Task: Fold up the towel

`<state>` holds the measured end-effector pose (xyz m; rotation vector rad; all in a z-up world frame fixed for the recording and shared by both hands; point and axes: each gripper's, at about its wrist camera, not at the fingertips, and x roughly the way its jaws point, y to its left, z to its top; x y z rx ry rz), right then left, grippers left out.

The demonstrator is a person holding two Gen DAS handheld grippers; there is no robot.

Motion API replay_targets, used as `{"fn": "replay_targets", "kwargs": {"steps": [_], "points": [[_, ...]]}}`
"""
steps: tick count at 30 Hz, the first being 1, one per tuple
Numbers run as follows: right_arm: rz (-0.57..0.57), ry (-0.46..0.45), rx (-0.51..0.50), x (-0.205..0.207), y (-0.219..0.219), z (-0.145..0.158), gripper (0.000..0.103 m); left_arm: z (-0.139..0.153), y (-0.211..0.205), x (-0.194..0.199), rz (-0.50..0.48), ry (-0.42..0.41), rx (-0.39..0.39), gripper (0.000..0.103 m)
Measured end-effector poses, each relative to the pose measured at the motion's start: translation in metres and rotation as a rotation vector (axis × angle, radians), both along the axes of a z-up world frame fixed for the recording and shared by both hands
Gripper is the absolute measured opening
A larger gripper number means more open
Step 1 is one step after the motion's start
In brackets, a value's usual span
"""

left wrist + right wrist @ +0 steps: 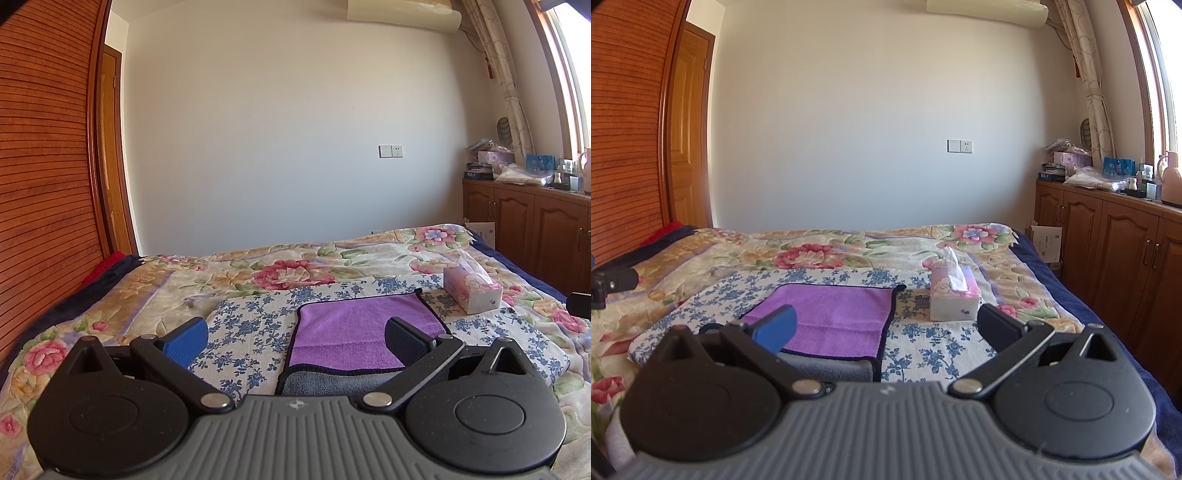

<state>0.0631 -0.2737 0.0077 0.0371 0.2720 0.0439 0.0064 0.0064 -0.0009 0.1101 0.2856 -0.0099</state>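
A purple towel (pixel 362 328) with a dark hem lies on a blue-flowered cloth (pixel 251 332) on the bed, folded over so its grey underside (pixel 332 384) shows along the near edge. My left gripper (pixel 295 341) is open and empty above the towel's near left part. In the right wrist view the towel (pixel 831 317) lies left of centre, grey edge (pixel 827 367) nearest. My right gripper (pixel 886 328) is open and empty above the towel's near right corner.
A pink tissue box (pixel 472 291) stands on the cloth right of the towel, also in the right wrist view (pixel 955 297). A floral blanket (pixel 812 254) covers the bed. Wooden cabinets (pixel 1108 243) line the right wall; a slatted wooden headboard (pixel 40 184) is left.
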Motion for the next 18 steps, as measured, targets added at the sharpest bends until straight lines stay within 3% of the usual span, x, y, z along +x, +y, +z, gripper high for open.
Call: {"fn": "replay_targets", "kwargs": {"steps": [18], "points": [[-0.002, 0.001, -0.004, -0.0002, 0.0008, -0.0008, 0.103, -0.0016, 0.0024, -0.0017, -0.002, -0.001, 0.0, 0.103]]}}
